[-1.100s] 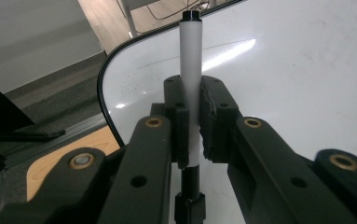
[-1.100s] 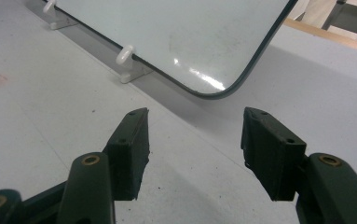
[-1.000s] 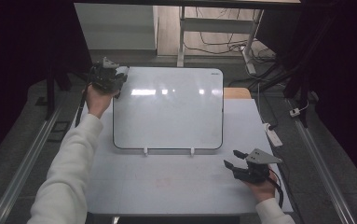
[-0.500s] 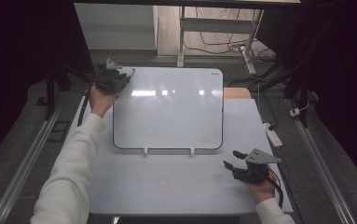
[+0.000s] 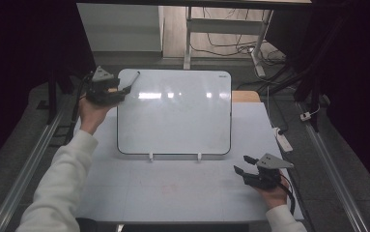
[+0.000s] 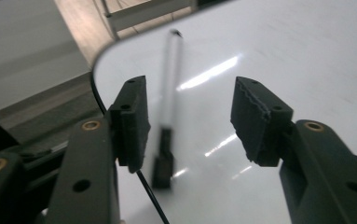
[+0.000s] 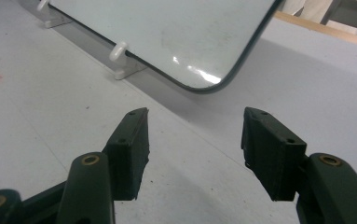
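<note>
While the pale grey table top (image 5: 173, 193) carries everything, the glossy white rounded-corner whiteboard (image 5: 173, 111) lies at its middle and serves as landmark, two small white clips (image 7: 125, 58) along its near edge; the left gripper (image 5: 124, 89) sits at the whiteboard's far left corner, its jaws wide apart over the board and closed on nothing; the right gripper (image 5: 243, 166) rests on the table just off the whiteboard's near right corner, jaws likewise spread and empty; a slim white marker pen with a black end (image 6: 169, 107) lies on the whiteboard near that far left corner, between the left jaws but apart from both.
</note>
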### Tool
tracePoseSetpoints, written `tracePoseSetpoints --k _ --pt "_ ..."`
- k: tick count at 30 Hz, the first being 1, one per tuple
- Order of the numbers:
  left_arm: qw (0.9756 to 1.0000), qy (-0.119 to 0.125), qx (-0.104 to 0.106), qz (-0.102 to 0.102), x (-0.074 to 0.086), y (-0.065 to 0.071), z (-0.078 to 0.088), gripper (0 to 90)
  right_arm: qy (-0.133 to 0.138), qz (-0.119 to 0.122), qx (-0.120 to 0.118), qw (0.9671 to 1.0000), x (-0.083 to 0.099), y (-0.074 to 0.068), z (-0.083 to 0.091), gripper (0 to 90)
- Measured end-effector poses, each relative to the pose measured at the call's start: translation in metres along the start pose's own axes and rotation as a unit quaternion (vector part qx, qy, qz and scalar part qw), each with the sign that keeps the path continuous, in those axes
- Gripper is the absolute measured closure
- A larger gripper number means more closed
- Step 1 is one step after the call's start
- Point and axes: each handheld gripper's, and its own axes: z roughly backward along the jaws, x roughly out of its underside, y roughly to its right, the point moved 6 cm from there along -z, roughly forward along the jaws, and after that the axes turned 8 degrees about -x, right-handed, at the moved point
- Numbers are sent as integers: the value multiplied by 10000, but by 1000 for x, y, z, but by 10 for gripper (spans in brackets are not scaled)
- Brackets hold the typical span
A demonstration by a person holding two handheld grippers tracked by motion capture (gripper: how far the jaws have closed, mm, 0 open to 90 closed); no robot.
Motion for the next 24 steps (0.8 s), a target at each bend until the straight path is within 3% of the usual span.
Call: tracePoseSetpoints --k 5,12,17,24 --pt "9995 1 302 -4 36 19 31 415 9 -104 63 9999 2 6 4 413" --pt "9978 -155 616 164 86 41 61 375 8 -63 125 9999 3 11 7 411" --pt "9958 -334 811 244 117 55 75 357 0 5 195 9998 4 13 9 415" --pt "9930 -548 1006 282 147 72 83 347 67 -36 203 9998 3 17 12 416"
